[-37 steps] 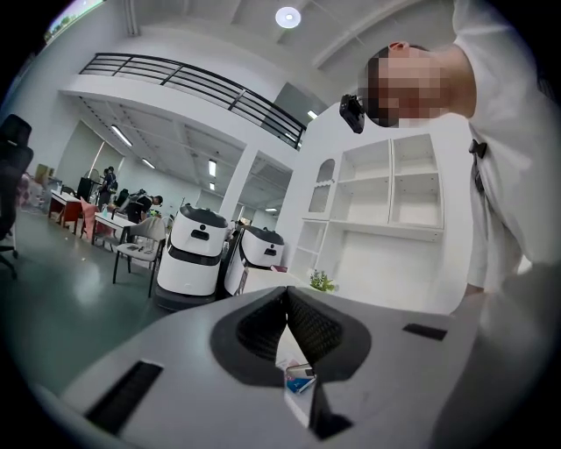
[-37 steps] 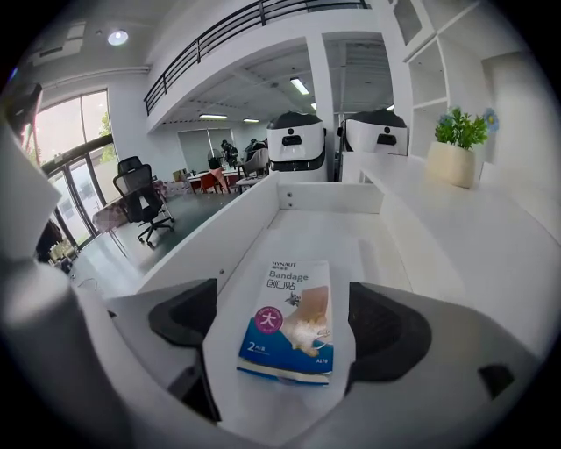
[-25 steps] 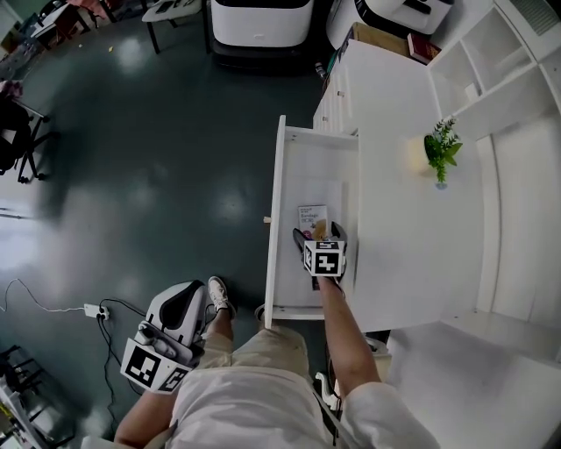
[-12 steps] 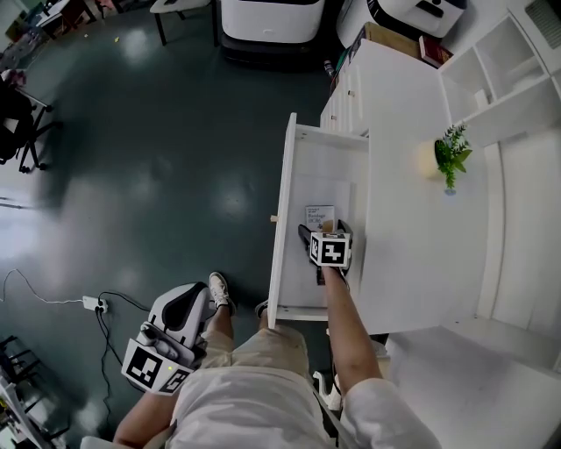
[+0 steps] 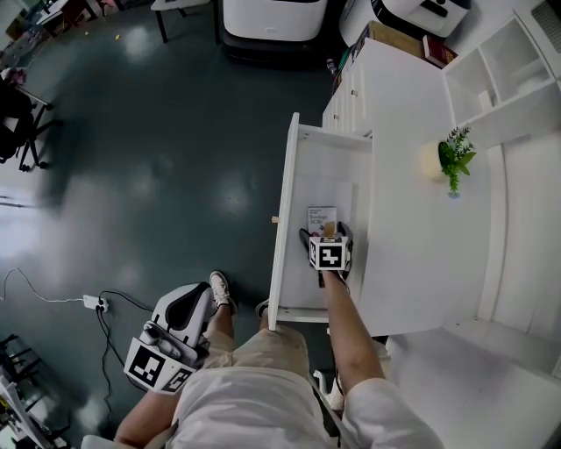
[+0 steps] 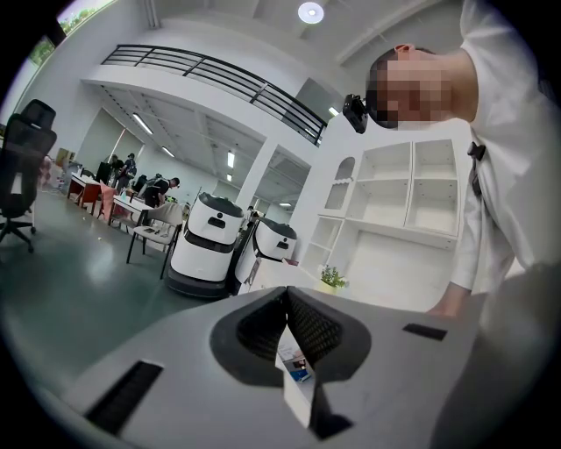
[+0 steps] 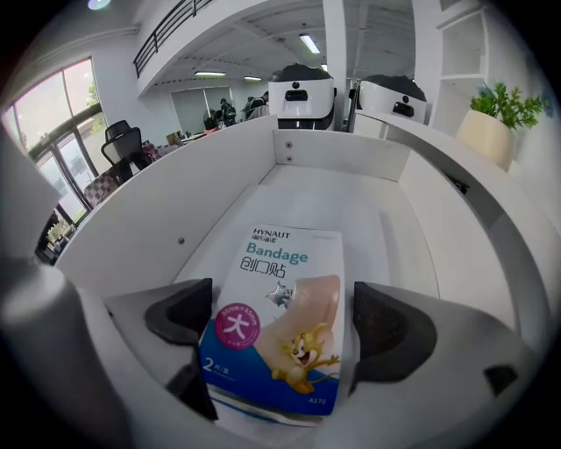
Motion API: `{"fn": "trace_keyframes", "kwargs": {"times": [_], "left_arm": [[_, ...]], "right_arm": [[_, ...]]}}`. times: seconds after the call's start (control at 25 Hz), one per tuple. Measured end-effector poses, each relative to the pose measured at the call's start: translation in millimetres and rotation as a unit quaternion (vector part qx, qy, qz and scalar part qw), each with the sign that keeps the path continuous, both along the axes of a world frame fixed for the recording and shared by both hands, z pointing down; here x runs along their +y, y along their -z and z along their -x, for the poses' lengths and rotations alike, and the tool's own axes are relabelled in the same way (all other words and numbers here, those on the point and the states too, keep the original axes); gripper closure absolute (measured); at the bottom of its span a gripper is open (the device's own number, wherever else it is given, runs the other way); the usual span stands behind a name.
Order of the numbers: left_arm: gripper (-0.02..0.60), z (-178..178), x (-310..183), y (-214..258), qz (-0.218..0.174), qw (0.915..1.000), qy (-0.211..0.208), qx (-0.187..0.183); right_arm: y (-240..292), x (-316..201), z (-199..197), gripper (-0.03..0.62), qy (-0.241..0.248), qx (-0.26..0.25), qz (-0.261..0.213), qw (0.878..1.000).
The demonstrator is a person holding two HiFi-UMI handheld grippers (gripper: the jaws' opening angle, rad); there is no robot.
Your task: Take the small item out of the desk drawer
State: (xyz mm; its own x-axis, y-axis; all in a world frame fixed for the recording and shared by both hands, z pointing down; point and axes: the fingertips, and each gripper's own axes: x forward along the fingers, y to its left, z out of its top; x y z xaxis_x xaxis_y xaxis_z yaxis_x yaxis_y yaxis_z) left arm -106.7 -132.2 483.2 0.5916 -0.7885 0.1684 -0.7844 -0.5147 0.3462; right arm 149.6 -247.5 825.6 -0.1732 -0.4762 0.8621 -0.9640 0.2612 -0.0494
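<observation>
Glossy dark green floor (image 5: pixel 131 131), white wall shelves (image 5: pixel 504 53), bright ceiling lights (image 6: pixel 308 11).

Open white drawer (image 7: pixel 342 153), bandage box (image 7: pixel 280 294) flat on its floor, tongs (image 7: pixel 283 326) spread either side of it

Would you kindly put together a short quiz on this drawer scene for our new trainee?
1. True or false: the desk drawer is closed.
2. What lies between the open tongs of the right gripper? A) scissors B) a bandage box C) a pen
3. Fill in: the potted plant stands on the ___.

Key: 1 false, it is pulled out; 2 B; 3 desk top.
</observation>
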Motion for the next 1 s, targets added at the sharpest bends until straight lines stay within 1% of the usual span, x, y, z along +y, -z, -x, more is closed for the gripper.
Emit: {"fn": "trace_keyframes", "kwargs": {"times": [0.2, 0.48, 0.56, 0.64, 0.8, 1.0], "left_arm": [[0.565, -9.0, -4.1, -2.0, 0.002, 0.9999, -0.011, 0.002], [0.565, -20.2, -5.6, -0.2, 0.001, 0.9998, -0.021, 0.005], [0.565, -22.0, -5.1, 0.1, 0.0, 0.9997, -0.022, 0.006], [0.565, -23.0, -4.8, 1.0, -0.001, 0.9997, -0.022, 0.007], [0.565, -22.1, -6.9, 3.8, -0.004, 0.9997, -0.021, 0.008], [0.565, -24.3, -8.8, 6.7, -0.008, 0.9996, -0.025, 0.012]], "right_arm": [[1.6, -1.6, -0.2, 0.102, -0.002, 0.001, -0.001, 1.0], [0.3, -0.9, -2.4, 0.103, 0.001, 0.011, 0.02, 1.0], [0.3, -0.2, -3.6, 0.112, -0.003, 0.013, 0.027, 1.0], [0.6, 1.0, -4.4, 0.135, -0.008, 0.014, 0.028, 0.999], [1.8, 5.8, -4.2, 0.143, -0.013, 0.016, 0.036, 0.999], [6.7, 13.9, -3.6, 0.143, -0.028, -0.002, 0.039, 0.999]]}}
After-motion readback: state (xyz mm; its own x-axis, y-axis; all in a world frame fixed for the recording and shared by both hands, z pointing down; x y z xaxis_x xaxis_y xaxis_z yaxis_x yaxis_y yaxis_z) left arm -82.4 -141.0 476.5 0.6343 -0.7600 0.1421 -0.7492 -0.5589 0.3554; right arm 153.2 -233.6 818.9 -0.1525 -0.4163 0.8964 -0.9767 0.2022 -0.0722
